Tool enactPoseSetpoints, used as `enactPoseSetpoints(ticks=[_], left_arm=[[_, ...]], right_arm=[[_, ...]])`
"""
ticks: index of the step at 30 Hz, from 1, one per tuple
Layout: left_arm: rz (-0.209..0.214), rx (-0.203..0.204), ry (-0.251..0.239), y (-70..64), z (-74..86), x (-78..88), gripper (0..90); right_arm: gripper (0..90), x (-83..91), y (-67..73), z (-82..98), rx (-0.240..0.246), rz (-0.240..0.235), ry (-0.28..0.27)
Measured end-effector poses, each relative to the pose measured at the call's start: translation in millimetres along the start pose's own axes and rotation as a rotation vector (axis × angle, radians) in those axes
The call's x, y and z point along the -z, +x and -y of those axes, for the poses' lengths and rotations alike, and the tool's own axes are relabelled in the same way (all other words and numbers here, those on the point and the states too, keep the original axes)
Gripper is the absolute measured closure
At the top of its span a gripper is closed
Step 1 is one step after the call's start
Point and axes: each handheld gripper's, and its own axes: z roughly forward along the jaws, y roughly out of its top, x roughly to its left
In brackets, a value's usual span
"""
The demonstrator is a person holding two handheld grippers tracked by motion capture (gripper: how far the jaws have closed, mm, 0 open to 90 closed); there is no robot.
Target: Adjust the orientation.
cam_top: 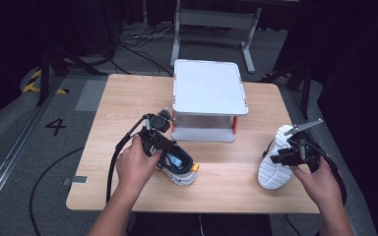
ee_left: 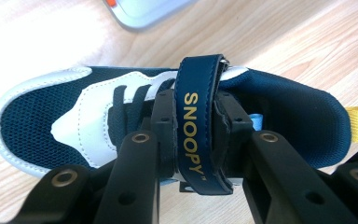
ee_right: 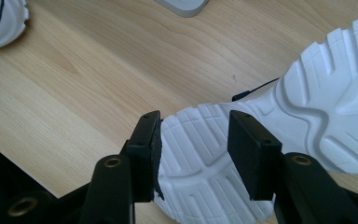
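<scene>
The navy shoe [ee_left: 168, 121] is stood upright on the bench [cam_top: 226, 172]; its strap [ee_left: 200, 126] is clamped by the left hand-held gripper [ee_left: 196, 126]. The second shoe's white sole [ee_right: 200, 158] is gripped by the right hand-held gripper [ee_right: 193, 149] near the bench's right edge.

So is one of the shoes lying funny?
Yes. The right shoe lies tipped over near the table's right edge, its white sole facing up, held in the right gripper. The left shoe stands upright, the left gripper pinching its strap.
</scene>
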Motion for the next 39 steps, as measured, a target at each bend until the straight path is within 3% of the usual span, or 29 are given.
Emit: enactPoseSetpoints(ticks=[2, 7, 11, 15, 18, 20, 23, 24, 28, 32, 34, 35, 36, 37, 39], left_arm=[[0.020, -0.012, -0.007, 0.3, -1.4, 4.9, 73.1], [0.093, -0.154, -0.006, -9.4, -8.9, 8.3, 72.9], [0.150, -0.292, -0.001, -24.2, -14.8, 1.6, 72.9], [0.199, -0.441, 0.039, -34.1, -23.8, -5.5, 73.0], [0.236, -0.579, 0.072, -40.8, -31.4, -10.3, 73.0], [0.227, -0.660, 0.077, -43.1, -35.4, -13.2, 73.0], [0.221, -0.692, 0.077, -42.3, -39.7, -17.0, 73.1], [0.198, -0.717, 0.066, -40.5, -42.2, -21.3, 73.0], [0.148, -0.716, 0.071, -35.5, -44.8, -33.8, 73.1], [0.188, -0.724, 0.040, -30.9, -44.9, -37.9, 73.1], [0.161, -0.709, 0.017, -30.2, -44.5, -41.1, 69.6], [0.151, -0.681, 0.006, -29.5, -45.5, -41.0, 61.0], [0.152, -0.624, -0.016, -28.4, -46.6, -38.8, 61.0], [0.209, -0.510, -0.046, -24.5, -47.6, -29.5, 51.4], [0.237, -0.378, -0.048, -23.0, -46.2, -19.2, 44.7]], right_arm=[[55.7, 0.7, 0.2, 1.9, -0.002, 0.004, -0.002], [55.8, 2.5, 0.6, 5.2, -0.005, 0.010, -0.004], [55.9, 3.3, 3.0, 6.9, 0.000, 0.012, -0.002], [55.9, 5.4, 4.4, 11.6, -0.006, 0.013, -0.006], [55.9, 7.8, 3.7, 16.1, -0.010, 0.018, -0.011], [55.9, 9.6, 3.5, 19.2, -0.019, 0.021, -0.009], [55.9, 11.0, 2.6, 21.7, -0.019, 0.026, -0.014], [55.9, 11.9, 1.9, 23.1, -0.026, 0.027, -0.014], [55.9, 9.5, 2.2, 23.0, -0.023, 0.027, -0.011], [55.9, 5.2, 4.4, 21.4, -0.015, 0.022, -0.002], [55.8, 3.0, 6.8, 19.7, -0.002, 0.018, 0.003], [55.8, 3.1, 7.3, 19.3, -0.002, 0.018, 0.002], [55.8, 3.1, 7.3, 19.3, -0.002, 0.018, 0.002], [55.8, 4.0, 8.1, 18.2, 0.004, 0.018, -0.003], [55.6, 5.5, 8.2, 17.1, 0.008, 0.016, -0.005]])
